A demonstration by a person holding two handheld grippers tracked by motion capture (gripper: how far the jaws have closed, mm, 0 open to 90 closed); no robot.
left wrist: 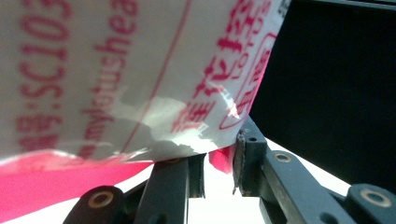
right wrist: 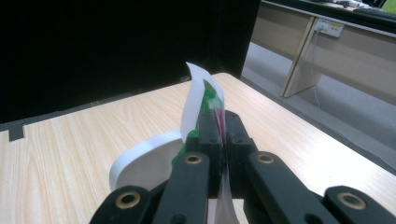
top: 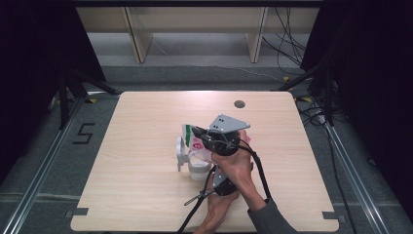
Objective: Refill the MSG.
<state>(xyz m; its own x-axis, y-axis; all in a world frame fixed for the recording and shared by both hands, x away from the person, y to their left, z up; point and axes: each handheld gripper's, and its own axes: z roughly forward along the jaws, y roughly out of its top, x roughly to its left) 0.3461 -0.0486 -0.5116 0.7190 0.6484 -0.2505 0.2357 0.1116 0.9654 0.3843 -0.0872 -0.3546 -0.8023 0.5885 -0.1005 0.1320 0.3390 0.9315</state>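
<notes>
The packet (top: 195, 138), a thin printed plastic sachet, sits near the table's centre over a white cup (top: 197, 168). It looks light, limp and slick, likely to crumple or tear, so its flat sealed edges seem the best hold. The right gripper (right wrist: 220, 126) is clamped on its top edge; the left gripper (left wrist: 219, 161) pinches a lower corner. The cup's open lid (top: 181, 152) stands at 9 o'clock. The wooden table (top: 146, 195) is bare; shelving (top: 195, 29) stands at 12 o'clock.
</notes>
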